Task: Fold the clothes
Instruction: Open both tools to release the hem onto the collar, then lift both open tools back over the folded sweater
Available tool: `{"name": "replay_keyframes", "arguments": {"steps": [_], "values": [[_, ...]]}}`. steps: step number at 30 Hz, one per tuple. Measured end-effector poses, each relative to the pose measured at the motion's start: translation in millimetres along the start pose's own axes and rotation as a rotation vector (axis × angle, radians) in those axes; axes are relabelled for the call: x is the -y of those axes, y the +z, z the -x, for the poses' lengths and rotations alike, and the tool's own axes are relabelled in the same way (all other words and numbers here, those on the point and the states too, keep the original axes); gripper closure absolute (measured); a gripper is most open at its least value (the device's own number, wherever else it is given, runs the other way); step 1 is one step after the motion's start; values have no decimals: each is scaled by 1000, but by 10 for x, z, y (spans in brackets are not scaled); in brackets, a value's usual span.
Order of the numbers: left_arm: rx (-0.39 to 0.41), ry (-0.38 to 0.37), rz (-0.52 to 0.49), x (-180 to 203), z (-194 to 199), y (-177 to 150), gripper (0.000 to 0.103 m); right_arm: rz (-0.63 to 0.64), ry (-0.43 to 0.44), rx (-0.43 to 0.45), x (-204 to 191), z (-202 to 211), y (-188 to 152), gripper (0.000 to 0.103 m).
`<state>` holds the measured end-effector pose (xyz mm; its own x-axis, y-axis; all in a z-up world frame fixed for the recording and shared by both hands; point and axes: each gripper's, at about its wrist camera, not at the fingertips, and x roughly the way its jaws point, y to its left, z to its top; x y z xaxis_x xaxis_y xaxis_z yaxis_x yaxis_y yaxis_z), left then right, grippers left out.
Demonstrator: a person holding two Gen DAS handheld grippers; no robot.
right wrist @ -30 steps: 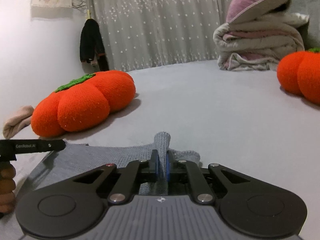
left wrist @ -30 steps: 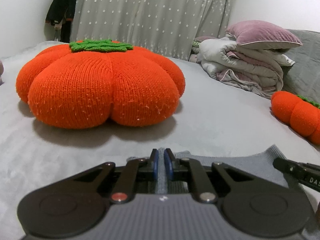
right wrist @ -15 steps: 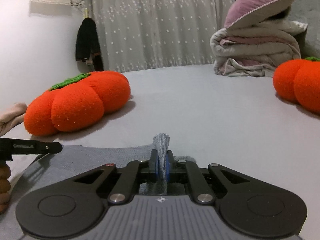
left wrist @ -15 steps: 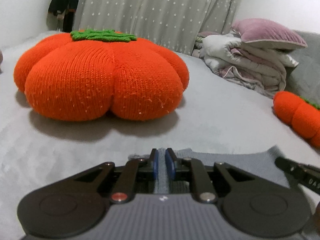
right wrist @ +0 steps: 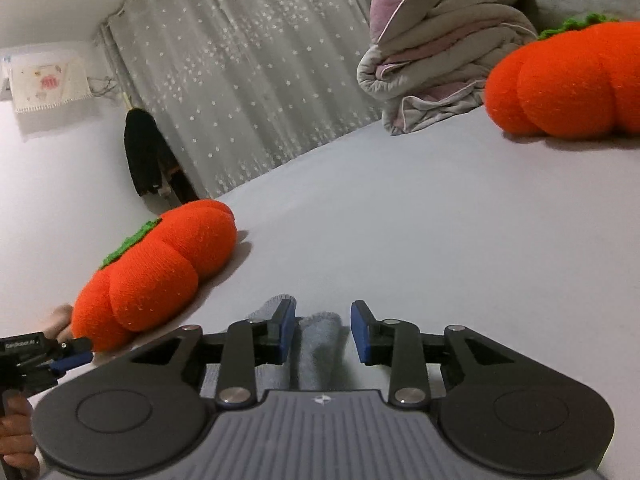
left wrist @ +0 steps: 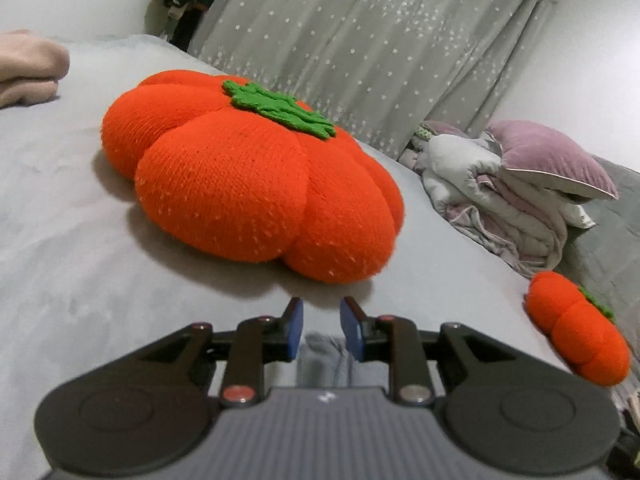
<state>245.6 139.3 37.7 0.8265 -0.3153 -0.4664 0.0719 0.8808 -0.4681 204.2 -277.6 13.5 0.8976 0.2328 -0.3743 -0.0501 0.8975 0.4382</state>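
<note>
Home bedroom. Wide bed [right wrist: 420, 216] with pale grey sheet filling both views. Star-dotted grey curtain [left wrist: 360, 52] hanging behind bed. Folded quilts [left wrist: 492, 200] piling up at far side, lilac pillow [left wrist: 548, 158] resting on top. Knitted orange pumpkin cushions lying on sheet: big one [left wrist: 248, 176], smaller one [left wrist: 576, 340]. Dark garment [right wrist: 146, 156] hanging at white wall beside curtain. Small embroidered cloth [right wrist: 50, 84] hanging on wall. Beige folded fabric [left wrist: 28, 68] sitting at bed edge.
</note>
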Motion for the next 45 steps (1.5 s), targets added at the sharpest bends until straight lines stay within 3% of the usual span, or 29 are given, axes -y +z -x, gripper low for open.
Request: {"name": "replay_keyframes", "arguments": {"steps": [3, 5, 9, 11, 15, 19, 21, 24, 26, 33, 36, 40, 45], "values": [[-33, -4, -49, 198, 138, -69, 81, -28, 25, -5, 83, 121, -7, 69], [-61, -11, -76, 358, 242, -150, 78, -113, 88, -37, 227, 139, -43, 64], [-109, -16, -151, 661, 476, -381, 76, -382, 170, -37, 629, 258, -196, 66], [-142, -13, -204, 783, 548, -543, 77, -422, 166, -32, 682, 377, -263, 70], [-208, 117, -339, 909, 714, -889, 77, -224, 8, -99, 348, 578, -302, 72], [-256, 247, -415, 730, 956, -1108, 73, 0, -102, -171, -14, 806, -394, 71], [-261, 282, -408, 624, 1081, -1097, 71, 92, -157, -205, -175, 937, -469, 71], [-259, 271, -344, 570, 1333, -1004, 75, 199, -227, -240, -375, 1127, -558, 70], [-238, 256, -356, 632, 1501, -970, 75, 265, -264, -249, -498, 1255, -557, 70], [-204, 147, -242, 856, 1758, -975, 74, 364, -180, -193, -887, 1711, -448, 70], [-233, 99, -131, 900, 1575, -1076, 75, 421, -149, -205, -1094, 1667, -542, 70], [-213, 98, -226, 1119, 1376, -1172, 75, 481, -155, -235, -1321, 1425, -736, 76], [-214, 122, -302, 1195, 1261, -1298, 75, 458, -111, -248, -1467, 1269, -897, 79]]}}
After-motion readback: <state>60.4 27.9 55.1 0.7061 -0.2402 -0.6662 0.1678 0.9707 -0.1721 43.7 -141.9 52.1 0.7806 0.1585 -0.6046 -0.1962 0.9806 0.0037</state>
